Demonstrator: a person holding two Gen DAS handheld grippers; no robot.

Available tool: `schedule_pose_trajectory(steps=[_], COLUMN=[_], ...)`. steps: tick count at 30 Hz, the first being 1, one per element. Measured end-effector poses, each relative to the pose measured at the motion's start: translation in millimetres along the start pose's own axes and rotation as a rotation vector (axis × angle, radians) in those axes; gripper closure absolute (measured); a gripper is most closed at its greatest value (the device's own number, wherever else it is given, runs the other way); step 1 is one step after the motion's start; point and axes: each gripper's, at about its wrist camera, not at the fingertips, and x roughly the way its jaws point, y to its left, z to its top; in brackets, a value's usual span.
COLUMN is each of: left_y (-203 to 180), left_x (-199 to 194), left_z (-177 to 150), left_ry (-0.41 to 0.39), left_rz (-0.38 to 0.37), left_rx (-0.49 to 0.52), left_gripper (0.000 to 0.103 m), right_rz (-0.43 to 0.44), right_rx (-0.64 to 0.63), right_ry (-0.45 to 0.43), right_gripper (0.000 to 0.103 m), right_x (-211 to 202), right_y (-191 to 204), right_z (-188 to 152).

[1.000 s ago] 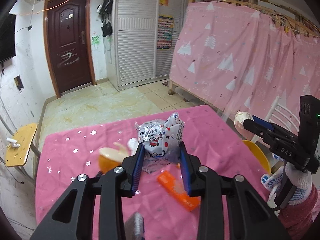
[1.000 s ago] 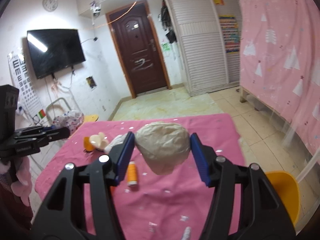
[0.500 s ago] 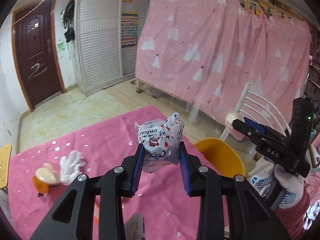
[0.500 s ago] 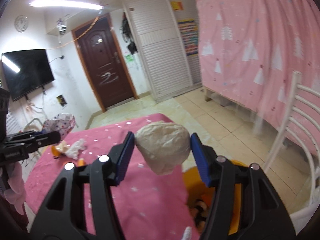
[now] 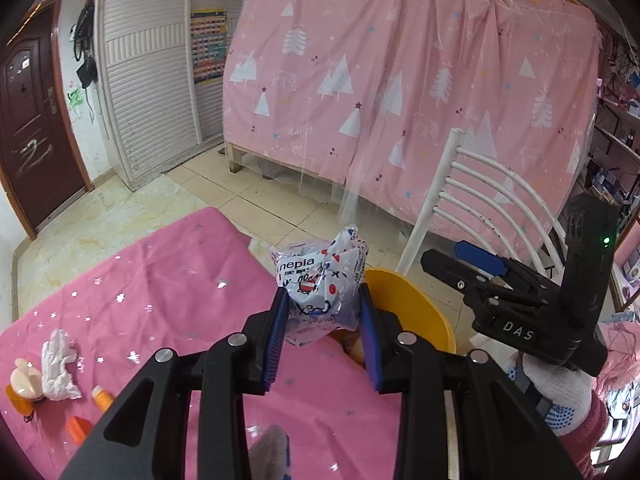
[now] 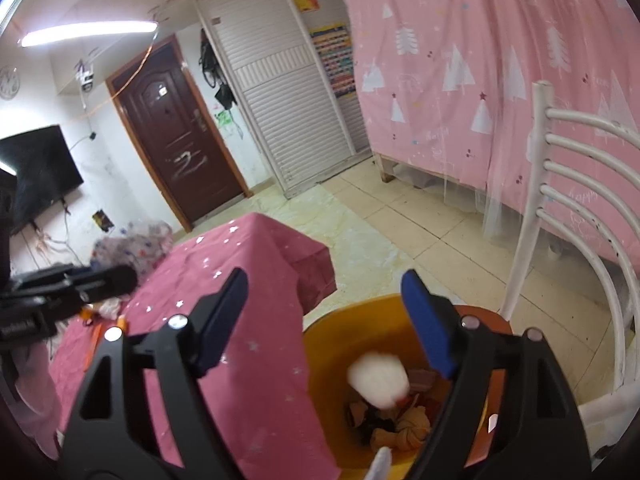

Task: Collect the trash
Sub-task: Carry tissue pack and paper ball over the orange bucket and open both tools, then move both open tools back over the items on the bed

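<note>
R gripper [image 6: 324, 312] over bin [image 6: 320, 344], jaws opening, nothing between them; white wad [image 6: 378, 380] blurred below, inside bin's mouth, prob. mid-drop onto scraps there. L gripper [image 5: 322, 334] clenched on crumpled wrapper [image 5: 320, 284], hanging above table [image 5: 160, 280] edge, just short of bin [image 5: 416, 312]. Bin beside table corner, in front of white chair [image 6: 568, 208].

For L drop: carry wrapper fully past rim, centre over bin mouth, tip down a bit more, then spread jaws wide. Wrapper light & crinkly, could cling to a pad or drift to floor, so go low before letting go. Need to clear R gripper out of the way first; both near same opening, collision risk.

Left on table, far end: tissue [image 5: 58, 364], orange tube [image 5: 102, 398], orange cap [image 5: 78, 428], cup w/ pale lump [image 5: 22, 386]. Task looks partway done.
</note>
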Motion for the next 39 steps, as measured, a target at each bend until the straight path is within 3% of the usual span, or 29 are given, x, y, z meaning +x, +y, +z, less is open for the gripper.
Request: schedule_pose_trajectory(steps=[5, 7, 10, 16, 21, 31, 39], left_y=[-19, -25, -34, -41, -27, 26, 84], left_x=[21, 27, 33, 32, 5, -51, -77], left_z=[6, 8, 8, 0, -5, -17, -23], left_ry=[0.008, 0.013, 0.01, 0.024, -0.014, -0.078, -0.103], left_rz=[-0.052, -0.071, -0.084, -0.08, -0.056, 0.02, 0.124], left_rx=[-0.008, -0.018, -0.017, -0.005, -0.026, -0.093, -0.155], left_gripper=[0.073, 0.059, 0.047, 0.046, 0.046, 0.046, 0.046], right_rz=[-0.007, -0.007, -0.001, 0.018, 0.035, 0.108, 0.157], right_rx=[0.056, 0.082, 0.102, 0.084, 0.045, -0.053, -0.147], right_ry=[-0.049, -0.065, -0.081, -0.075, -0.066, -0.014, 0.038], right_gripper=[0.027, 0.027, 0.027, 0.027, 0.027, 0.027, 0.027], right_x=[-14, -18, -23, -20, -17, -6, 11], right_y=[-17, -23, -28, -19, -5, 51, 107], right_z=[4, 5, 7, 5, 5, -2, -4])
